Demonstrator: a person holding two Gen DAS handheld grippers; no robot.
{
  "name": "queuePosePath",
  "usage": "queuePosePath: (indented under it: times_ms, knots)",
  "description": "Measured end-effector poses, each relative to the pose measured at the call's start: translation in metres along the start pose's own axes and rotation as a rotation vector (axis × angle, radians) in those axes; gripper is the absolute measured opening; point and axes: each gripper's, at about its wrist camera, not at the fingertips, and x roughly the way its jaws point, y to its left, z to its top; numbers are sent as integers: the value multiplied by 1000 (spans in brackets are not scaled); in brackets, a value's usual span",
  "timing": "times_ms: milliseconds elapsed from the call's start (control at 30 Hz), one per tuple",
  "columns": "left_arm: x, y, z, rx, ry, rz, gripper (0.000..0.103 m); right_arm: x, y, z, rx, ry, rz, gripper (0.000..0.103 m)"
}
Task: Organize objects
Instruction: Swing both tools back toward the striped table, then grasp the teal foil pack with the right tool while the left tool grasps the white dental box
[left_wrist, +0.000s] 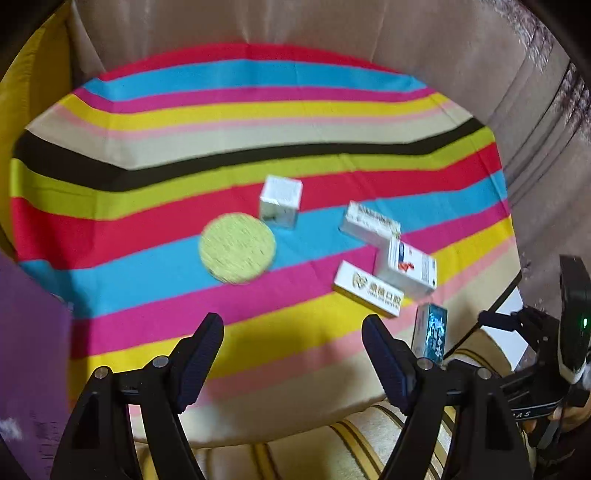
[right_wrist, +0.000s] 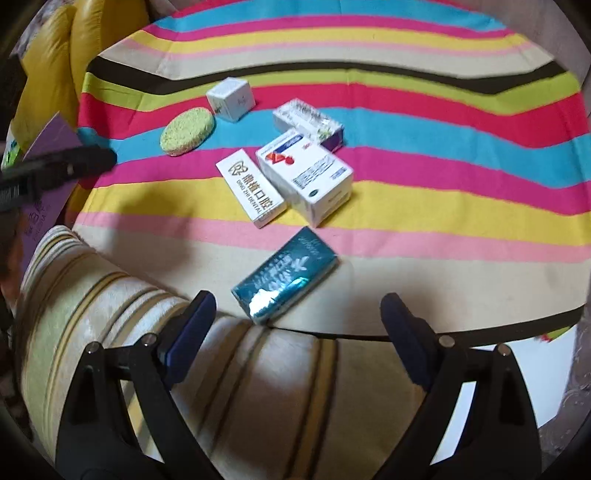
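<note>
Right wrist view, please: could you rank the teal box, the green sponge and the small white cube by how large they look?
1. Teal box, largest, though nearest the camera, which flatters it.
2. Green sponge.
3. White cube, only slightly smaller than the sponge and farthest away, so that order is unsure.

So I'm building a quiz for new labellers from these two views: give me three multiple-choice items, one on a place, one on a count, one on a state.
1. Where does the teal box lie?
A. near edge of the striped cloth
B. on the sponge
C. in a jaw

2. How many boxes are on the cloth?
A. three
B. five
C. seven

3. How are the right gripper jaws?
A. shut on a box
B. open, empty
C. shut, empty

Answers: 1 A, it sits nearest the cloth's front edge. 2 B, five boxes show beside the round green sponge. 3 B, the jaws stand wide apart around nothing.
</note>
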Motion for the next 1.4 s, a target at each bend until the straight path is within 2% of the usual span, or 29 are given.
queuePosePath:
  times_ms: [133, 167, 200, 300, 367, 467, 567, 767, 867, 1000, 1300, 1400]
  knots:
    - [16, -7, -2, 11, 31, -2, 78, 24, -4, 14, 65, 48, 22, 92]
    - [19, -9, -2, 15, 36, -6, 78, 31, -3, 18, 63, 54, 2, 86]
    - [20, -10, -2, 15, 36, -9, 78, 34, -2, 20, 54, 59, -18, 67]
    - [23, -16, 0, 36, 35, -33, 80, 41, 4, 20, 9, 74, -14, 37]
    - [26, -20, 0, 61, 34, -50, 85, 36, 5, 18, -5, 51, 2, 37]
    - [35, -31, 1, 100, 58, -81, 86, 17, 4, 16, -17, -23, 3, 37]
    - [47, -48, 2, 170, 89, -99, 86, 6, 1, 14, -39, -61, -15, 37]
    - [75, -65, 10, 227, 164, -107, 90, -5, -22, 11, 3, -96, -13, 37]
    - [82, -73, 12, 261, 178, -91, 91, -7, -30, 9, 18, -101, -16, 37]
    - [90, -82, 19, 294, 185, -85, 98, -6, -35, 7, 23, -98, -14, 37]
    - [116, -92, 26, 353, 225, -52, 98, -9, -41, 7, 34, -102, -1, 37]
    - [121, -94, 27, 374, 217, -23, 90, -6, -39, 8, 33, -101, -3, 37]
